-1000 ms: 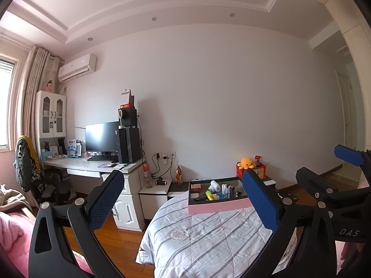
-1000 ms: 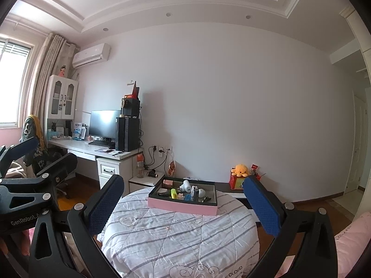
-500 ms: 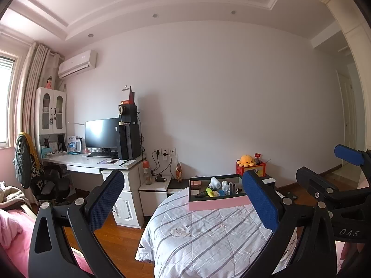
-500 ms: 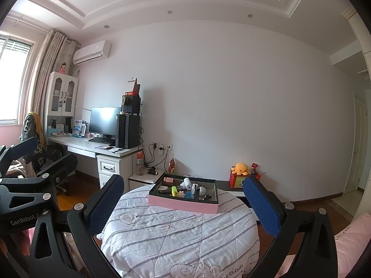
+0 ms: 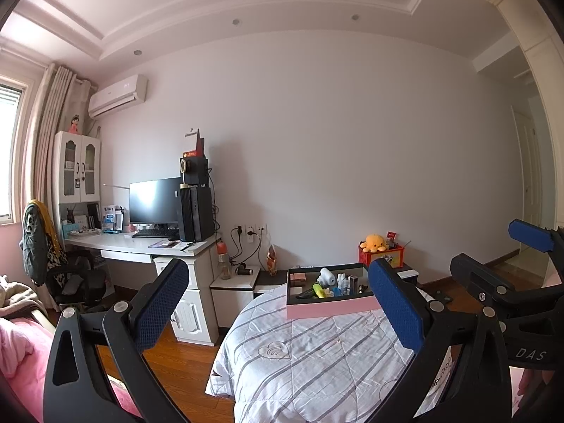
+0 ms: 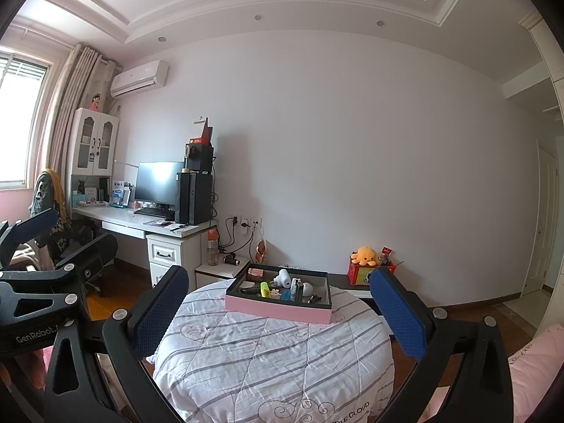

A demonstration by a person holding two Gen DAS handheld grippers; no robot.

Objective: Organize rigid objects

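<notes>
While both grippers' fingers gape wide and empty, the pink tray lies well beyond them.

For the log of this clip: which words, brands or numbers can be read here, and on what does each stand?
"GenRobot" on the left gripper body, cut off after it.
"DAS" on the right gripper body.
"LE CLOUD" on the quilt edge, its start hidden.
Labels on items in the pink tray and on the red box: too small to read.

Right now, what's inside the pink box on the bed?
The pink box holds small things: a white plug-shaped gadget, a yellow highlighter, a little white ball and small bottles. Its near wall hides whatever lies low against it.
</notes>
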